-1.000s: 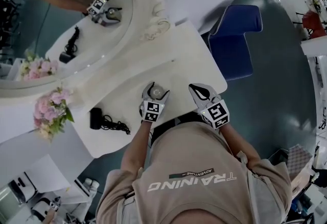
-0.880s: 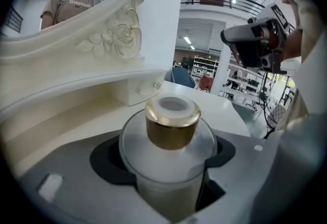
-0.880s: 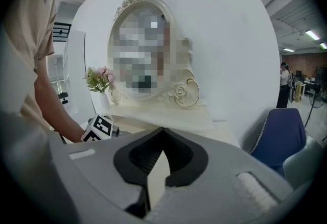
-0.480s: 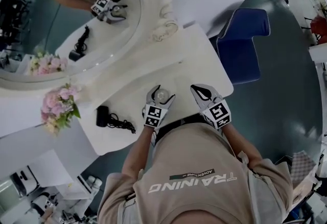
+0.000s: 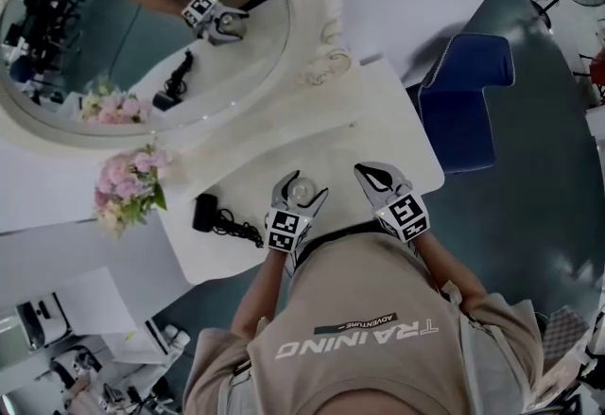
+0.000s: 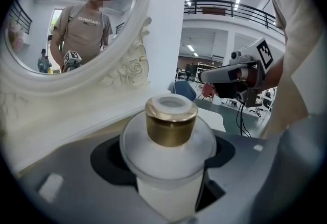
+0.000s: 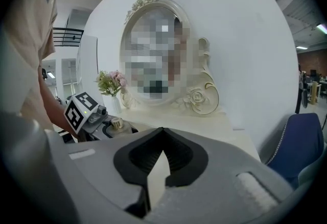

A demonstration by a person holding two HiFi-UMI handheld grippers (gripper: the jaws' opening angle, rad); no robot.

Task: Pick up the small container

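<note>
The left claw (image 5: 302, 186) is pinching the small container (image 6: 170, 152), a frosted white jar with a gold collar (image 6: 171, 127) and a pale top. Its two jaws press on the jar's body from either side, just under the shoulder. The jar stands upright in the grip, over the near edge of the white table (image 5: 378, 115), at about 6 o'clock on the tabletop as the head view shows it. Its base is hidden behind the jaws, so I cannot tell whether it rests on the table or hangs above it.

The right claw (image 5: 374, 175) is at 3 o'clock from the left one, near it but apart. It is pressed together, the tips meeting with nothing between them, and it points out over the table.

A pink flower bunch (image 5: 128, 188) sits at 9 o'clock from the jar, at the table's far left. A black device with a coiled cord (image 5: 216, 220) lies between the flowers and the left claw, at about 8 o'clock from the jar. The oval mirror (image 5: 142, 35) in its carved white frame stands at 11 o'clock, and a blue chair (image 5: 468, 101) stands on the dark floor at 2 o'clock, off the table's right end.
</note>
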